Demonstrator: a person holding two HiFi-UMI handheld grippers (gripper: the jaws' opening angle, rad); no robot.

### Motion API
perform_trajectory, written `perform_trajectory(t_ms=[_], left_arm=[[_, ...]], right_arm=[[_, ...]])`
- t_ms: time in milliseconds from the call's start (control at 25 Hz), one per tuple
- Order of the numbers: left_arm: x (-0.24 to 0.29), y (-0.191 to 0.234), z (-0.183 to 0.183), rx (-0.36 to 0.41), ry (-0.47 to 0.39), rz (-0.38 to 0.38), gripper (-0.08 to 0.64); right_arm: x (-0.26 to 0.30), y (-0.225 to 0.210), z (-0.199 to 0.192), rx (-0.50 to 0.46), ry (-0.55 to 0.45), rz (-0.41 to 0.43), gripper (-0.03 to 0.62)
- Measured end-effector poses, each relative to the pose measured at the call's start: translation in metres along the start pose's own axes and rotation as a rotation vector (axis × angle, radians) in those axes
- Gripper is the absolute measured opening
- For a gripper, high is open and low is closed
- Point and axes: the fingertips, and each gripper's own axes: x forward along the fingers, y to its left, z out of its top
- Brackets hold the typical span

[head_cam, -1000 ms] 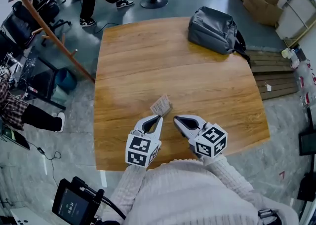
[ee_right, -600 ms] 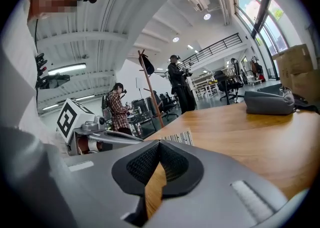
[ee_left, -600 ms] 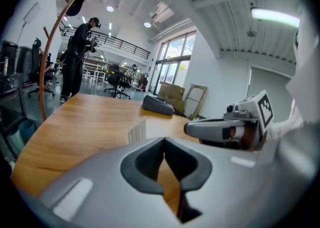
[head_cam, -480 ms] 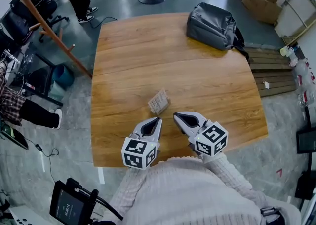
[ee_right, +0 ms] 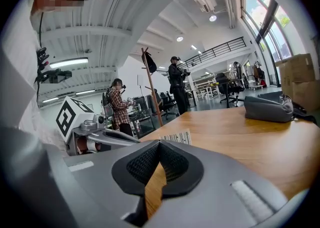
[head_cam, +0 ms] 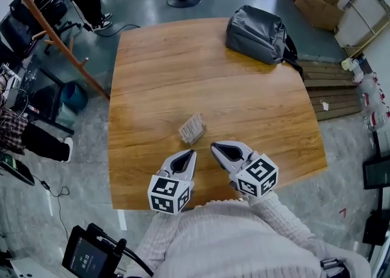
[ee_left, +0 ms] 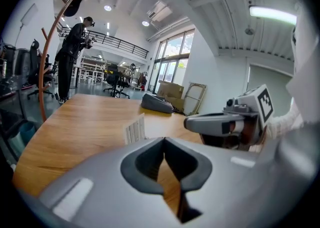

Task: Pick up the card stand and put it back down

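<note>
left gripper (head_cam: 192, 152): jaws closed together, nothing held | right gripper (head_cam: 214, 147): jaws closed too, empty | card stand (head_cam: 192, 128): on the table (head_cam: 183, 69), just beyond both tips, not touched

Left gripper (head_cam: 191, 153): jaws closed tip to tip, nothing between them, pointing forward and slightly downward. Right gripper (head_cam: 214, 146): jaws likewise together and empty. The two grippers converge, tips near one another but apart. Both forearms, in pale knit sleeves (head_cam: 159, 228), held close before the torso
</note>
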Motion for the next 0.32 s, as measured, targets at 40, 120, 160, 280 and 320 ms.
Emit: perform_trajectory(t_ms=[40, 120, 160, 280, 320], left_arm=[[-0.0002, 0.0004, 0.0005, -0.003, -0.003, 0.002, 0.008], [0.0, 0.0004, 0.0022, -0.015, -0.012, 0.001, 0.008], [0.0004, 0.0003, 0.0029, -0.016, -0.014, 0.001, 0.008], [0.0011, -0.0008, 0.0026, -0.004, -0.013, 0.005, 0.008], [0.0011, -0.0013, 0.002, 0.002, -0.011, 0.008, 0.008]], right_arm=[[-0.0001, 0.0013, -0.0001, -0.001, 0.001, 0.001, -0.003], [-0.0001, 0.0032, -0.0014, -0.013, 0.008, -0.001, -0.002], [0.0002, 0.0038, -0.0021, -0.022, 0.013, -0.002, -0.002], [0.0005, 0.0047, -0.0026, -0.034, 0.021, -0.001, -0.002], [0.0003, 0.0048, -0.0027, -0.034, 0.022, 0.0, -0.002]])
